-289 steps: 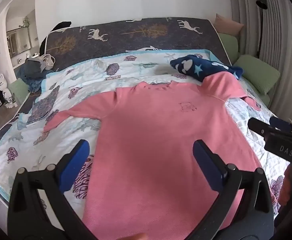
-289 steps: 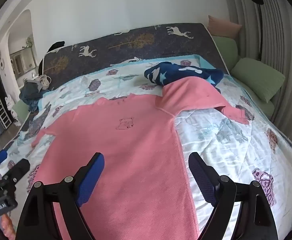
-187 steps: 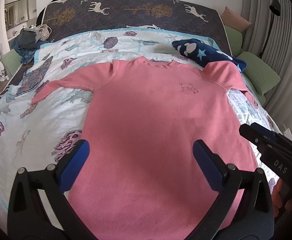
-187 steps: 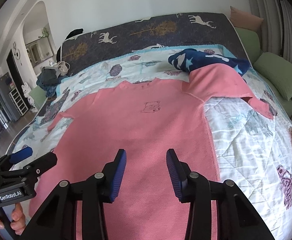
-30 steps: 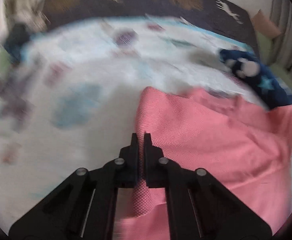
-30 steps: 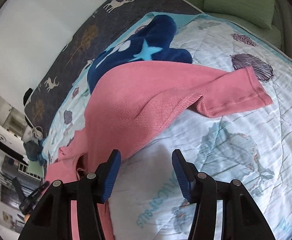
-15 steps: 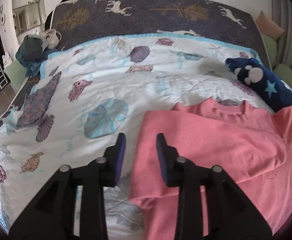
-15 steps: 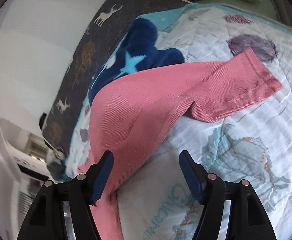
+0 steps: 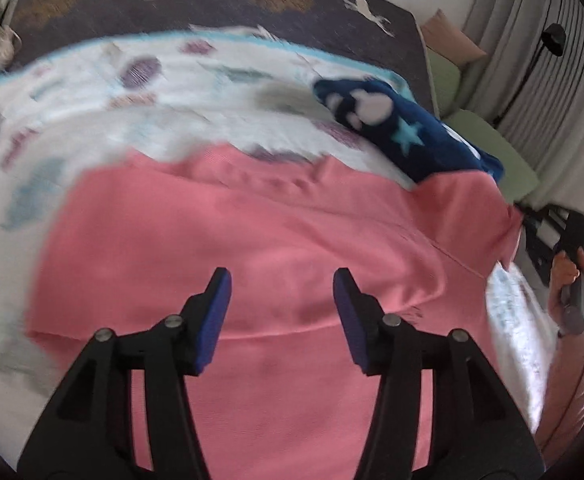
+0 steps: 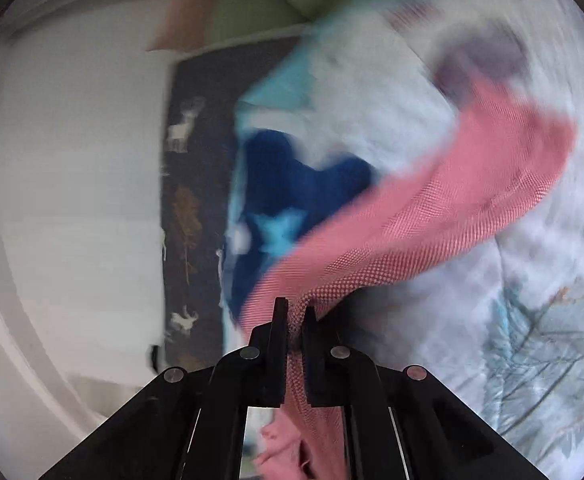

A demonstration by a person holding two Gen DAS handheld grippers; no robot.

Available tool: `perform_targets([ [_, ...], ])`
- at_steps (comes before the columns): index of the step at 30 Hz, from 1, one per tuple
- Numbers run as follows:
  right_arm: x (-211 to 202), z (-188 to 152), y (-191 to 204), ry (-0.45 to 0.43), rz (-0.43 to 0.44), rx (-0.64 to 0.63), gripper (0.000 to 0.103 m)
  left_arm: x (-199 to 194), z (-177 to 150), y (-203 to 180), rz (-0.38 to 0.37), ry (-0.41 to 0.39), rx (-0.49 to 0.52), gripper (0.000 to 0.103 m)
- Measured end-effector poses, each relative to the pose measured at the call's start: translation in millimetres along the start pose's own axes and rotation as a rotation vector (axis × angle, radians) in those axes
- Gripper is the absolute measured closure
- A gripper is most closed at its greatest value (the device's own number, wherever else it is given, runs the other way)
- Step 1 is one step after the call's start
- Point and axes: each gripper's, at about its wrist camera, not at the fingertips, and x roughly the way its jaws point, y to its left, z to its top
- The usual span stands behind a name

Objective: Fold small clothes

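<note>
Fingers pinch pink shirt sleeve.

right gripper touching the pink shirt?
Touching. The right wrist view shows the right gripper shut on the pink shirt, fabric pinched between its pads.

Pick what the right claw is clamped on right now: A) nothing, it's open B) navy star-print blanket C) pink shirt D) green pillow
C: in the right wrist view the right claw is shut with the pink shirt fabric pinched between its fingers.
</note>
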Motion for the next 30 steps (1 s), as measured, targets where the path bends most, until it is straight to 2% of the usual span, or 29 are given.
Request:
perform_targets([
  [2, -6, -15, 45, -0.044, -0.019, -0.200, 0.097, 14, -4, -11, -0.022, 0.030, 0.003, 0.049],
  [5, 1, -80, 137, -0.045, -0.035, -0.703, 0.096, 24, -10, -17, -0.028, 0.062, -0.001, 0.049],
  [6, 9, -114, 162, -0.017, -0.046, -0.903, 0.094, 23, -12, -15, -0.030, 0.061, -0.010, 0.049],
  [8, 33, -202, 190, 0.100, -0.087, -1.323, 0.093, 14, -15, -4, -0.023, 0.048, -0.045, 0.048],
  [10, 46, -272, 179, 0.203, -0.116, -1.623, 0.090, -2, -22, 17, -0.007, 0.026, -0.101, 0.045],
  [12, 48, -335, 145, 0.278, -0.152, -1.905, 0.086, -18, -32, 42, 0.030, 0.012, -0.155, 0.043],
  [13, 45, -357, 123, 0.307, -0.172, -2.016, 0.080, -23, -37, 53, 0.050, 0.015, -0.168, 0.043],
  [14, 42, -370, 103, 0.338, -0.198, -2.079, 0.076, -31, -42, 63, 0.072, 0.017, -0.175, 0.043],
  [16, 36, -382, 74, 0.381, -0.259, -2.157, 0.057, -40, -46, 71, 0.098, 0.014, -0.176, 0.043],
  [18, 21, -386, 59, 0.346, -0.274, -2.180, 0.057, -49, -46, 69, 0.097, -0.004, -0.156, 0.043],
  [20, 2, -371, 60, 0.367, -0.257, -2.089, 0.055, -55, -43, 56, 0.086, -0.030, -0.110, 0.043],
  [22, -16, -350, 67, 0.425, -0.196, -1.910, 0.043, -59, -38, 35, 0.070, -0.053, -0.038, 0.043],
  [24, -35, -316, 71, 0.439, -0.137, -1.718, 0.041, -56, -35, 5, 0.032, -0.062, 0.063, 0.043],
  [27, -40, -265, 78, 0.409, -0.162, -1.458, 0.041, -47, -30, -49, -0.002, -0.070, 0.249, 0.043],
  [30, -39, -200, 66, 0.373, -0.215, -1.099, 0.041, -32, -28, -106, -0.034, -0.073, 0.437, 0.043],
])
